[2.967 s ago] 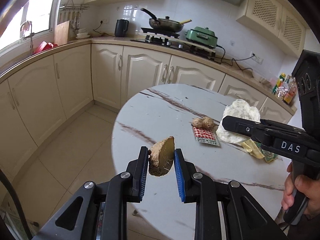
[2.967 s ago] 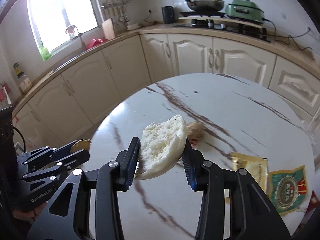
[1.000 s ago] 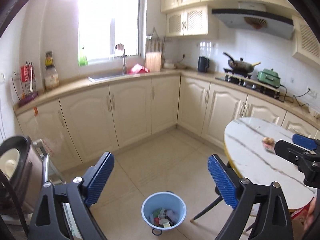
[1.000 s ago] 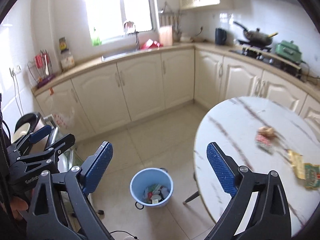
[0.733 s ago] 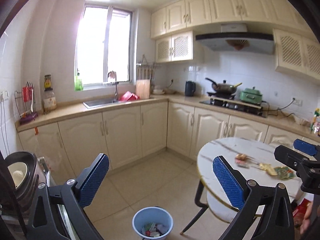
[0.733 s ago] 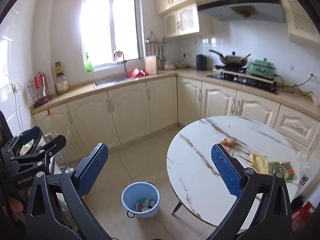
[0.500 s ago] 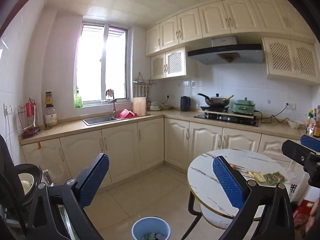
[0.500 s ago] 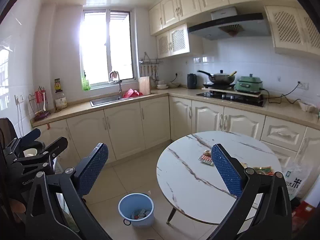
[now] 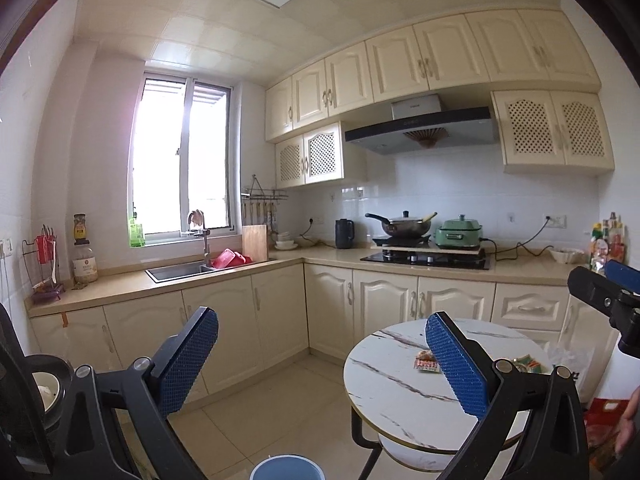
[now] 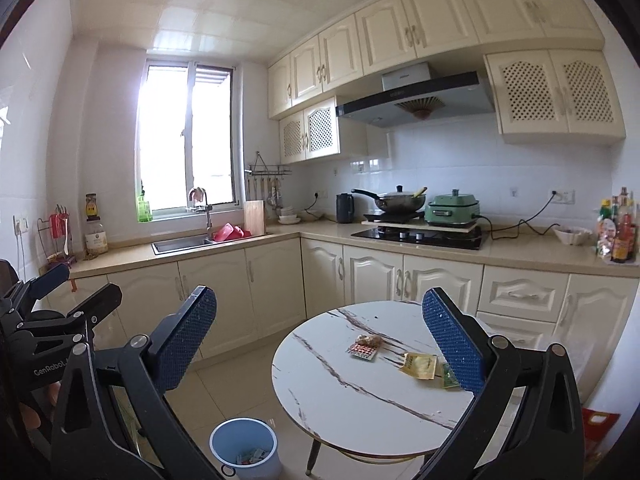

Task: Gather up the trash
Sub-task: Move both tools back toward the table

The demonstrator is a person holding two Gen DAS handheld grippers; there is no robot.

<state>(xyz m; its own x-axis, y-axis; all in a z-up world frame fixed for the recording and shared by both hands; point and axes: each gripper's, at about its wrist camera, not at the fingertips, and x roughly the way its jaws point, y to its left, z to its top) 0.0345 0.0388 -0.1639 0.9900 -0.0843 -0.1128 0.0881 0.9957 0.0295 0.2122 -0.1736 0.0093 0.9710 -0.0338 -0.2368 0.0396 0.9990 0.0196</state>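
A round white marble table (image 10: 360, 384) (image 9: 396, 396) stands at the lower right of both views. On it lie a brown food scrap (image 10: 370, 340), a red-patterned wrapper (image 10: 363, 353) (image 9: 427, 365), a yellow packet (image 10: 418, 366) and a green packet (image 10: 449, 379) (image 9: 527, 362). A light-blue trash bin (image 10: 244, 450) (image 9: 286, 469) with scraps inside sits on the floor left of the table. My left gripper (image 9: 322, 364) and my right gripper (image 10: 320, 348) are both held high and back from the table, wide open with nothing between the blue pads.
Cream cabinets and a beige countertop (image 10: 520, 252) run along the back wall, with a sink (image 10: 180, 243), a kettle, a wok on the stove (image 10: 418, 234) and a green cooker. A black appliance (image 9: 36, 392) stands at the far left. Tiled floor (image 9: 264, 404) lies between cabinets and table.
Both grippers have dropped their scraps and stand open. Both views have lifted and pulled back from the bin, which slid toward the bottom edge, and the whole kitchen now shows.
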